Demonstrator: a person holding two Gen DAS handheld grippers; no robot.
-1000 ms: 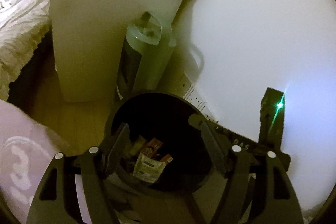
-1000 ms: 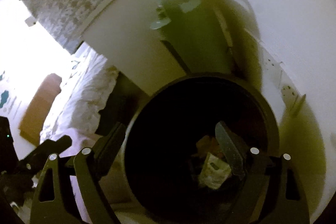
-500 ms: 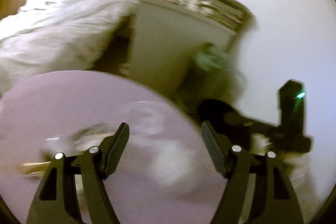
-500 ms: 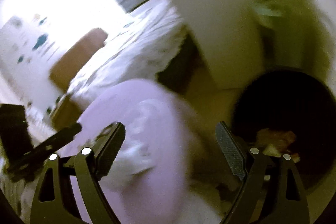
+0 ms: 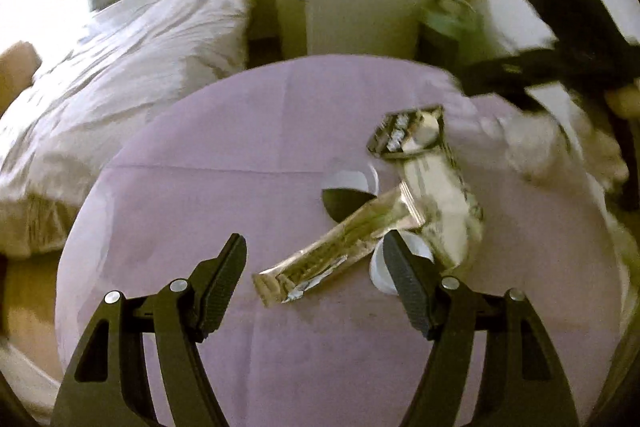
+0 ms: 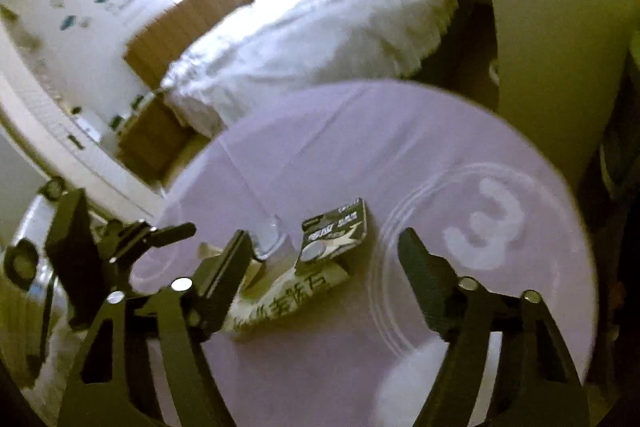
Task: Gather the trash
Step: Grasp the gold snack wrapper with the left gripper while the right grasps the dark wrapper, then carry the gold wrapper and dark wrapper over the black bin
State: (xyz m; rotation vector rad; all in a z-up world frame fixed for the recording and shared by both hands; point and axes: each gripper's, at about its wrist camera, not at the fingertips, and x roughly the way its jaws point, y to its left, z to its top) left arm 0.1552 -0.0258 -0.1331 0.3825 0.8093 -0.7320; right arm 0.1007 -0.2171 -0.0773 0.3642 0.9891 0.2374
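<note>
Left wrist view no longer faces the black bin seen a second ago: the left tongs [image 5: 314,275] gape empty over the purple bench [image 5: 200,167], a foil wrapper [image 5: 320,263] lying between their tips. The right tongs [image 6: 326,259], wide open and empty, have wrappers [image 6: 316,279] near their left tip.

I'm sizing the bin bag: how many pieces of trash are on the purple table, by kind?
Wrappers: 2 (long foil wrapper, black-ended wrapper)
Round lids: 2 (upper lid, lower lid)
Total: 4
</note>
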